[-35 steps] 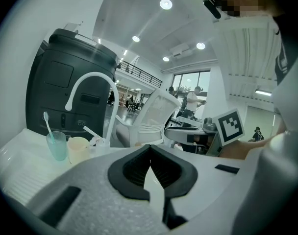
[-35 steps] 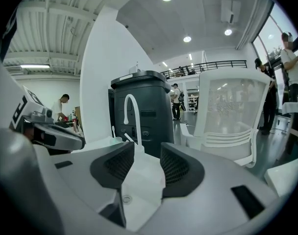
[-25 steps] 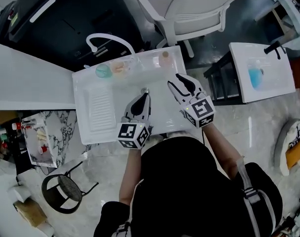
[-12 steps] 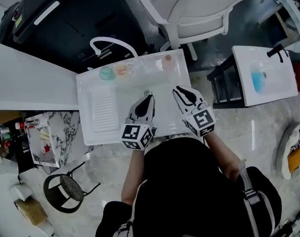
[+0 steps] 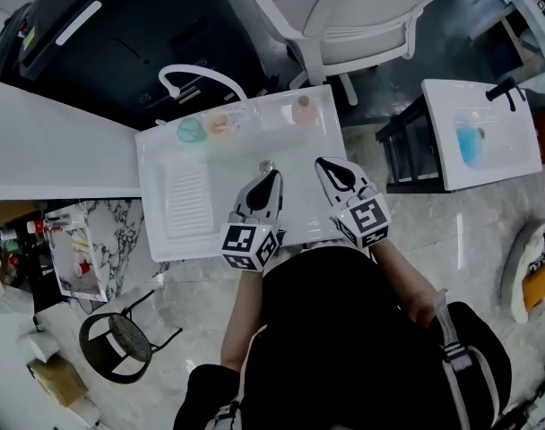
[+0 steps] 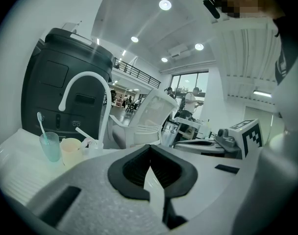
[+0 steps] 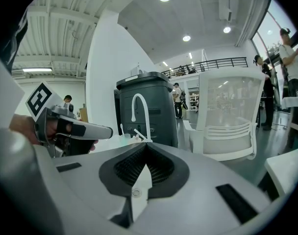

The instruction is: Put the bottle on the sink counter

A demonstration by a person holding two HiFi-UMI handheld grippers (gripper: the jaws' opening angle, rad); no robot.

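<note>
Bottle [image 5: 301,108] stands upright at the right end of the sink [image 5: 156,195] surface's back ledge, prob because the cups [image 5: 191,130] & faucet [image 6: 86,75] crowd the left. L tongs [image 5: 271,179] are pinched shut & empty; R tongs [image 5: 327,168] have just closed w/ nothing between them. Both hover over the basin, well apart from the bottle, so to me the job looks done.

White sink [image 5: 156,231], teal cup [image 5: 190,130] at its eleven o'clock, pale orange cup [image 5: 220,126], white chair [image 5: 362,16] at one o'clock, black bin [image 5: 165,25]
</note>
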